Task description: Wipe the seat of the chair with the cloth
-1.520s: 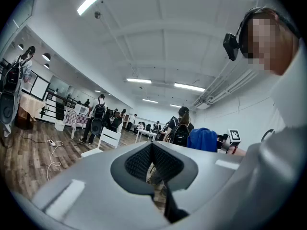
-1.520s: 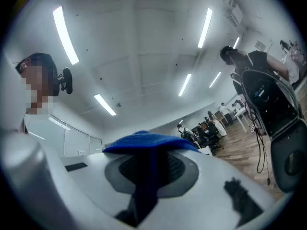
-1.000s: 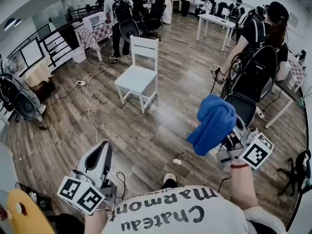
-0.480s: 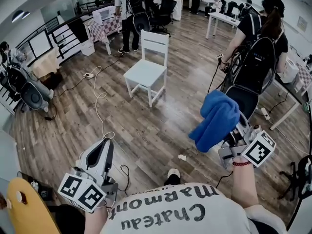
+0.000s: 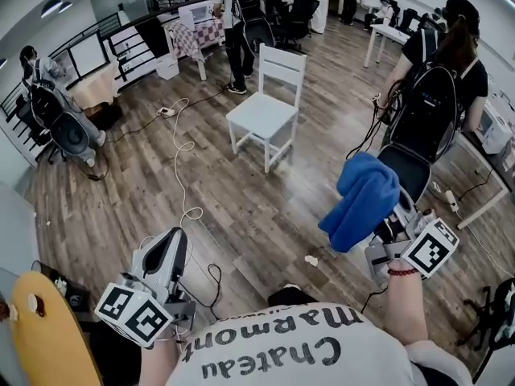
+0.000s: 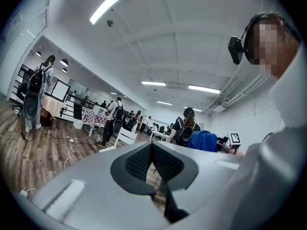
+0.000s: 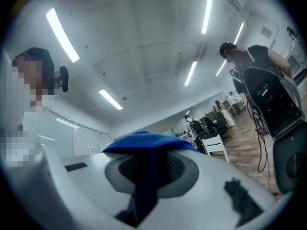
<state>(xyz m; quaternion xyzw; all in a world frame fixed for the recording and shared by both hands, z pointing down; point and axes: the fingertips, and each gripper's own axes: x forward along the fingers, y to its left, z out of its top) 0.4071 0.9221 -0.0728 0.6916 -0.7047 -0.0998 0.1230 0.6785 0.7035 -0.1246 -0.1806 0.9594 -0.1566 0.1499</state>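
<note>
I have the white chair [image 5: 261,117] at twelve o'clock, well apart from me, the blue cloth [image 5: 362,199] at four o'clock pinched in my right gripper [image 7: 147,169], and my left gripper [image 5: 166,254] at seven, jaws seemingly pressed together.

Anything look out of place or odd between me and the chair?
A small white crumpled scrap lies on the floor just ahead of you, and a loose white cable snakes across the floor, left of the chair in the head view. The chair stands upright.
</note>
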